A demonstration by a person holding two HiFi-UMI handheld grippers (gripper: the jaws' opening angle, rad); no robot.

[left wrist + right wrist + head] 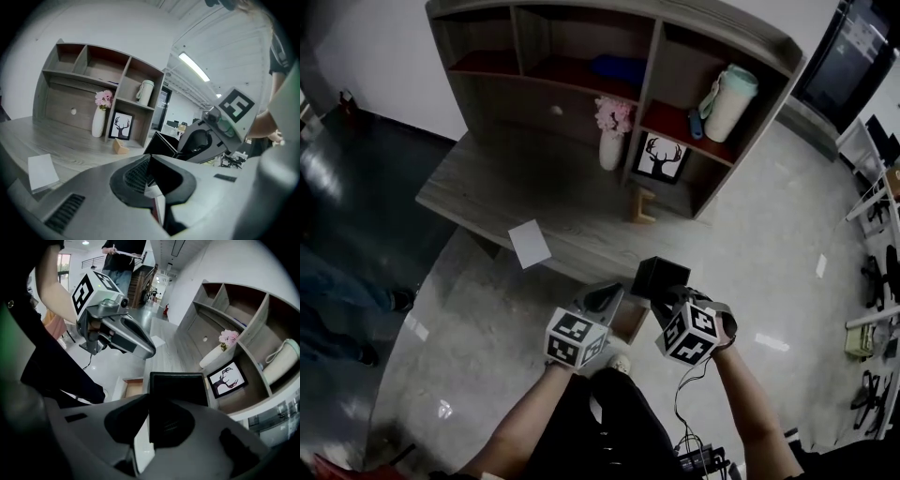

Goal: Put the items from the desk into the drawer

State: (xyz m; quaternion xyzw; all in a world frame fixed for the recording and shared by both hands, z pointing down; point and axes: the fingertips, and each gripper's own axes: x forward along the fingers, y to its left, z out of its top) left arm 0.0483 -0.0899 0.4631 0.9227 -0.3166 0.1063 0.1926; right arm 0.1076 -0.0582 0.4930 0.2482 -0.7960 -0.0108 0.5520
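**Inspector:** The right tongs [149,401] are clamping a flat black case [178,389] by its near edge, with the pads pressing on both faces. The left tongs [149,161] are sitting closed to a narrow line, with nothing between them.

**Clerk:** Where is the case hanging?

**Inspector:** In the head view it is showing just below centre, off the front edge of the worktop [506,183] and right beside the open drawer [633,323]. It is not sitting inside yet.

**Clerk:** How is the job standing?

**Inspector:** By my reading, it is running at an early-to-middle stage. The drawer is standing open, so that step is looking done, and one item is being held. A white card [530,244] is lying near the worktop's front edge, left of centre. A small wooden piece [643,206] is resting further up, by the foot of the shelf unit [656,56]. Both are waiting, if they are counting as desk items. What the right gripper view is showing of the drawer's inside is looking bare, though part of it is being hidden.

**Clerk:** Condition of the case?

**Inspector:** It is appearing thin, square-cornered and matt black, with a raised rim round one face, like a frame or a lidded box. I am not able to tell which. It is standing roughly upright between the pads and showing no marks or damage. It is looking rigid, so I am judging it unlikely to bend in the grip.
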